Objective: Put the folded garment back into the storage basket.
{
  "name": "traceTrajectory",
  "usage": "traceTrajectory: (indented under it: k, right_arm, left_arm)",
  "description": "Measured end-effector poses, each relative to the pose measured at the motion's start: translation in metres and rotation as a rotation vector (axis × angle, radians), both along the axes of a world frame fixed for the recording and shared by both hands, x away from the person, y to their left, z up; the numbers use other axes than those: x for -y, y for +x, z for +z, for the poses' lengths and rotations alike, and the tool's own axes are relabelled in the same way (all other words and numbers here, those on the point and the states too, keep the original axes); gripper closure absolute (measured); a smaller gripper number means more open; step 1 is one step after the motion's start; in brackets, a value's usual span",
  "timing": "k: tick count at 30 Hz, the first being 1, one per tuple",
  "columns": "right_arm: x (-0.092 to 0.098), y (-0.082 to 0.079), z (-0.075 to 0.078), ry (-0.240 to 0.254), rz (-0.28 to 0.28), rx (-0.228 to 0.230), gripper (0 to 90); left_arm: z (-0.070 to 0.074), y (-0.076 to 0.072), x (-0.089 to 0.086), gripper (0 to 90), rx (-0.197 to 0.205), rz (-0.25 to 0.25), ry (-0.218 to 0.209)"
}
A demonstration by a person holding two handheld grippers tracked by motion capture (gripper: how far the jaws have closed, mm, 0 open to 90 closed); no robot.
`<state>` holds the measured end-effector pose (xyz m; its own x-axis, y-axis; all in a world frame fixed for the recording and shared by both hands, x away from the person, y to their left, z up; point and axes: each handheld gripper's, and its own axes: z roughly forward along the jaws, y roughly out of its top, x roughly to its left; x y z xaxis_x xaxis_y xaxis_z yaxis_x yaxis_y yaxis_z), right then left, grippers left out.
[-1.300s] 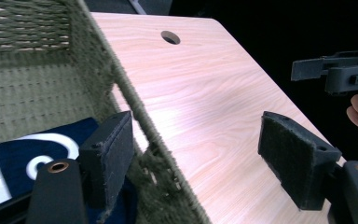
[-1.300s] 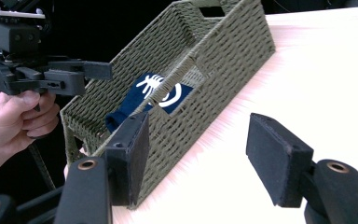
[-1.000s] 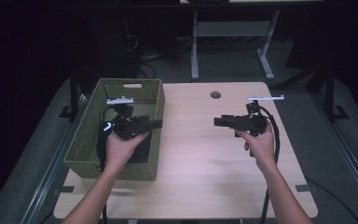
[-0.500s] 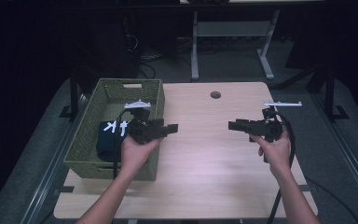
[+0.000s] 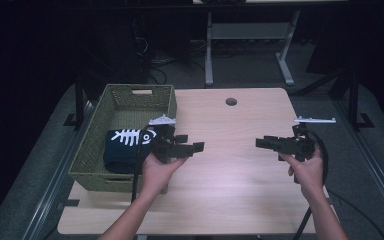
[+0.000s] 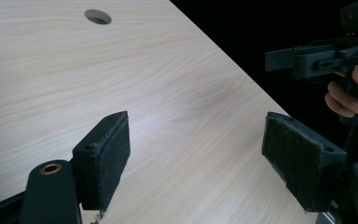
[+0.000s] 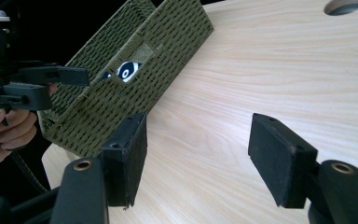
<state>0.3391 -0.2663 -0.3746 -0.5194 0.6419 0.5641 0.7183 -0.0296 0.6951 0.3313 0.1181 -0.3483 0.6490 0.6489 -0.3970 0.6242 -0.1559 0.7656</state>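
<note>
The left gripper has been drawn out of the woven basket over the bare tabletop; its jaws have just been opening and nothing is seen between them. The dark folded cloth with a fish-skeleton print is left lying in the basket's near end, so the placing is judged done. The right gripper, well right of the basket, is also held apart and empty. Open tabletop is available between both grippers.
</note>
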Motion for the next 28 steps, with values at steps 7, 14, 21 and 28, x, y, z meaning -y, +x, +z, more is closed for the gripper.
traceTrajectory:
  k: [7,14,21,28]
  right_arm:
    - [0.018,-0.008,-0.009,-0.003,-0.027,-0.009,36.9]
    - [0.032,-0.017,-0.018,-0.018,-0.05,-0.016,35.7]
    - [0.049,-0.037,-0.041,-0.043,-0.084,-0.043,34.9]
    - [0.062,-0.058,-0.063,-0.067,-0.108,-0.036,33.1]
  left_arm:
    - [-0.006,-0.009,0.013,23.3,0.003,-0.029,-0.003]
    - [-0.015,-0.02,0.028,22.1,-0.001,-0.061,0.0]
    - [-0.035,-0.032,0.041,21.8,-0.021,-0.092,0.011]
    - [-0.05,-0.043,0.048,21.8,-0.024,-0.117,0.007]
